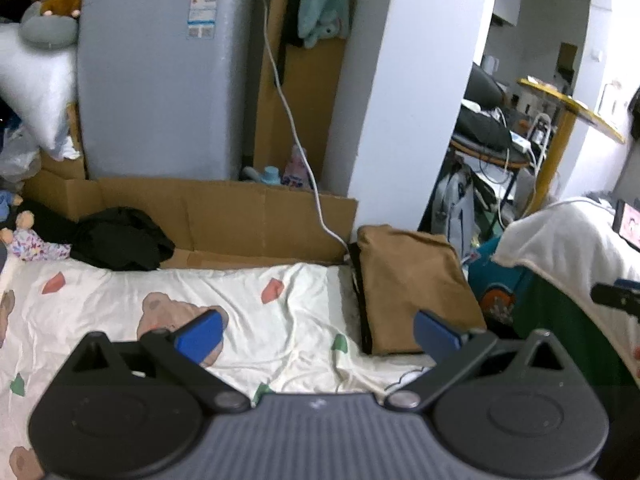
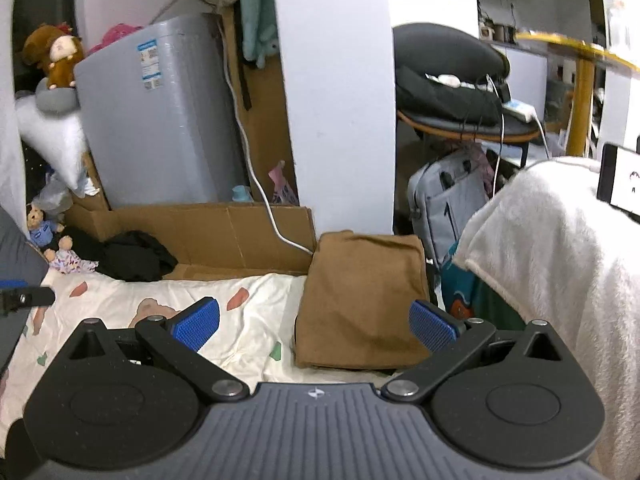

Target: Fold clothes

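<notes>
A folded brown garment (image 1: 412, 288) (image 2: 364, 300) lies at the right end of the bed, on top of a dark piece of cloth whose edge shows along its left side. A crumpled black garment (image 1: 120, 244) (image 2: 136, 260) sits at the far left of the bed by the cardboard. My left gripper (image 1: 318, 336) hovers open above the patterned sheet (image 1: 240, 304), left of the brown garment, with nothing between its fingers. My right gripper (image 2: 314, 324) is open too, its blue pads either side of the brown garment's near edge, holding nothing.
Flattened cardboard (image 1: 224, 216) lines the far edge of the bed, with a grey appliance (image 1: 160, 80) and a white cable (image 1: 296, 136) behind. A white fleece blanket (image 2: 552, 248) hangs at the right. Soft toys (image 2: 56, 240) lie at the left. A grey backpack (image 2: 444, 204) stands beyond the bed.
</notes>
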